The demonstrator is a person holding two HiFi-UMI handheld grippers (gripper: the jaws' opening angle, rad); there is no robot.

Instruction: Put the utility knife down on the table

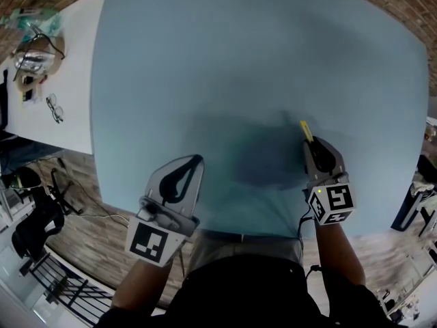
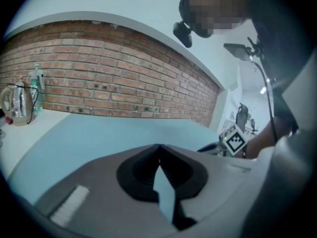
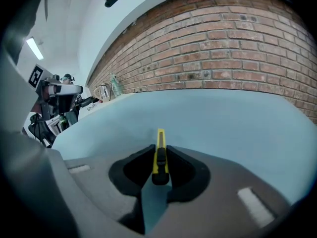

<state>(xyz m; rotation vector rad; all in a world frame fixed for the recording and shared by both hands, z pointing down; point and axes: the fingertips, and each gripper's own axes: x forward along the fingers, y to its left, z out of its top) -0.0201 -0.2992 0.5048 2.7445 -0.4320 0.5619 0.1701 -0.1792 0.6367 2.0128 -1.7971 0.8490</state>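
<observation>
A yellow and black utility knife (image 3: 160, 152) is clamped between the pads of my right gripper (image 3: 159, 150), its yellow tip pointing away from me over the light blue table (image 3: 233, 123). From the head view the knife (image 1: 306, 132) sticks out beyond the right gripper (image 1: 313, 144) near the table's front right. My left gripper (image 1: 193, 160) is shut with nothing in it at the front left; in the left gripper view its tips (image 2: 159, 147) meet over the blue table (image 2: 74, 133).
A white side table (image 1: 65, 80) at the left carries a kettle (image 1: 33, 59), a bottle (image 1: 31, 20) and glasses (image 1: 54, 108). A brick wall (image 3: 223, 48) runs behind the blue table. Chairs and gear stand on the floor at both sides.
</observation>
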